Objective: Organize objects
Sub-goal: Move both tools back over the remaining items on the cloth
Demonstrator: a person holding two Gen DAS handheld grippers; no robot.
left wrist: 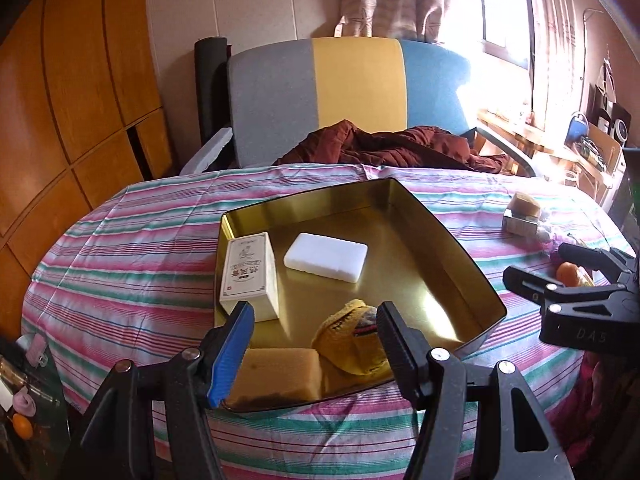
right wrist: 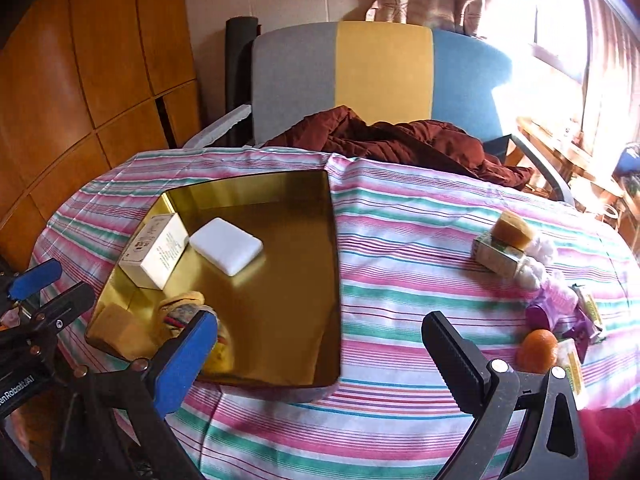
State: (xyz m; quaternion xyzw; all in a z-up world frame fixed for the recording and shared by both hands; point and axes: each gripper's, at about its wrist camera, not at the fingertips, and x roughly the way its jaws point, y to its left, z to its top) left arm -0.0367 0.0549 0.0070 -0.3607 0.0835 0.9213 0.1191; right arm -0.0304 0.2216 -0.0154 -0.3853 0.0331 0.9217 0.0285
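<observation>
Claws both apart, left claw (left wrist: 316, 344) over gold tin (left wrist: 400, 196); right claw (right wrist: 320, 356) beside orange (right wrist: 538, 350).

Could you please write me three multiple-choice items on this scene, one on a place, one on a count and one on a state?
1. Where does the white block lie?
A. On the striped tablecloth
B. Inside the gold tin
C. On the chair

2. How many things lie in the gold tin?
A. Two
B. Four
C. Six

3. How does the left gripper stand?
A. Open, holding nothing
B. Shut on the orange
C. Shut on the white carton

Answers:
1. B, the block rests flat on the tin's floor.
2. B, the white carton, the white block, the yellow knitted piece and the yellow sponge are in it.
3. A, its fingers are spread apart over the tin's near edge with nothing between them; the right gripper is open too, and the orange sits on the tablecloth.
</observation>
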